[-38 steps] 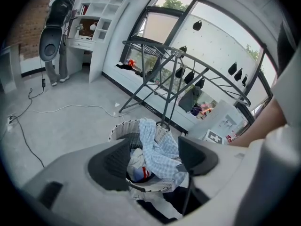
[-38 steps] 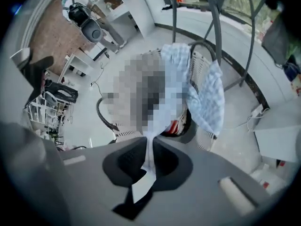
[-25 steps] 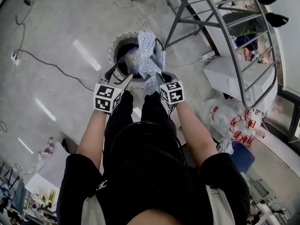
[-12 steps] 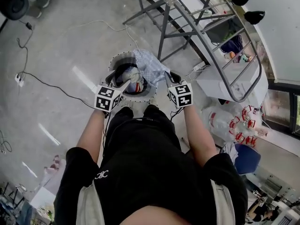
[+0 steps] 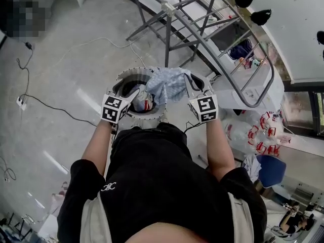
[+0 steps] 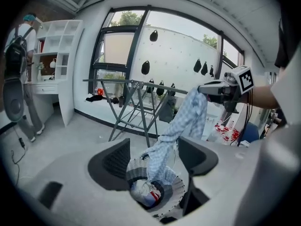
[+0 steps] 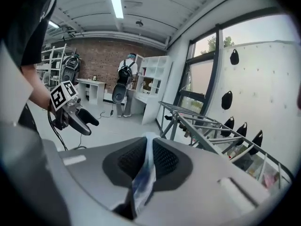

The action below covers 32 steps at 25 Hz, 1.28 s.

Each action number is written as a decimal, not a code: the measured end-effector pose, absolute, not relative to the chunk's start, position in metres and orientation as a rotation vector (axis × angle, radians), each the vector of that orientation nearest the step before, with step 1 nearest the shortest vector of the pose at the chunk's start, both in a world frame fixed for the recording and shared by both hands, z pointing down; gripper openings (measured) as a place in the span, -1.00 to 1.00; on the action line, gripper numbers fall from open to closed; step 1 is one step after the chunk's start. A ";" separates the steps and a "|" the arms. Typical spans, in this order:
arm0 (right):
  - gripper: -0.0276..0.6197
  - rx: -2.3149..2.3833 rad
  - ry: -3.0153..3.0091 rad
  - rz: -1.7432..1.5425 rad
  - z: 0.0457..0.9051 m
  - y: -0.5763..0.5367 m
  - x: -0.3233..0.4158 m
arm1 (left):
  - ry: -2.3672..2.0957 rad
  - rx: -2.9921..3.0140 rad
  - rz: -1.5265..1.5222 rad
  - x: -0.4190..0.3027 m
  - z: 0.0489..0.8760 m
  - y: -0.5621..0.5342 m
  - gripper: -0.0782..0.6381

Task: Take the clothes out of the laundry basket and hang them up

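Note:
The round laundry basket (image 5: 126, 80) stands on the floor in front of the person's legs, with more clothes inside. My right gripper (image 5: 191, 80) is shut on a blue checked garment (image 5: 169, 82) and holds it up right of the basket. In the right gripper view the cloth (image 7: 143, 173) is pinched between the closed jaws of that gripper (image 7: 148, 145). In the left gripper view the garment (image 6: 186, 121) hangs from the right gripper (image 6: 214, 89) down into the basket (image 6: 176, 194). My left gripper (image 6: 153, 154) is open above the basket and empty; in the head view it (image 5: 134, 89) hovers over the rim.
A grey metal drying rack (image 5: 202, 29) stands just beyond the basket, to the right. Cables (image 5: 50, 108) trail over the floor at left. A low white unit (image 5: 238, 92) and plastic bags (image 5: 258, 135) lie at right. A person with a backpack (image 6: 21, 79) stands by white shelves.
The right gripper has pulled the checked garment up and to the right, out of the heap above the basket. The head view has tipped up toward the rack.

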State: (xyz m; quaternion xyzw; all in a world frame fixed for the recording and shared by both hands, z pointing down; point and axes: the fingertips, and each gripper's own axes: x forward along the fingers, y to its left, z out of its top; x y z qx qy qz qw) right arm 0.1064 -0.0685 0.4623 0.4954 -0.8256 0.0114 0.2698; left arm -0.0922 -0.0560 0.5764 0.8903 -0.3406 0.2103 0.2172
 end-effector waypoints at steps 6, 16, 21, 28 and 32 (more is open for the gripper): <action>-0.79 1.357 -2.381 0.106 0.405 -0.067 0.099 | -0.923 2.518 0.552 -0.083 0.564 -0.055 0.14; -0.79 1.291 -2.525 -0.055 0.308 -0.060 0.078 | -0.883 2.572 0.480 -0.057 0.543 -0.051 0.14; -0.79 1.293 -2.580 -0.088 0.273 -0.053 0.079 | -0.806 2.610 0.550 -0.035 0.559 -0.036 0.15; -0.79 1.327 -2.571 -0.097 0.262 -0.045 0.077 | -0.662 2.555 0.732 -0.008 0.631 -0.015 0.15; -0.79 1.333 -2.552 -0.104 0.257 -0.040 0.073 | -0.612 2.482 0.810 0.001 0.674 -0.004 0.14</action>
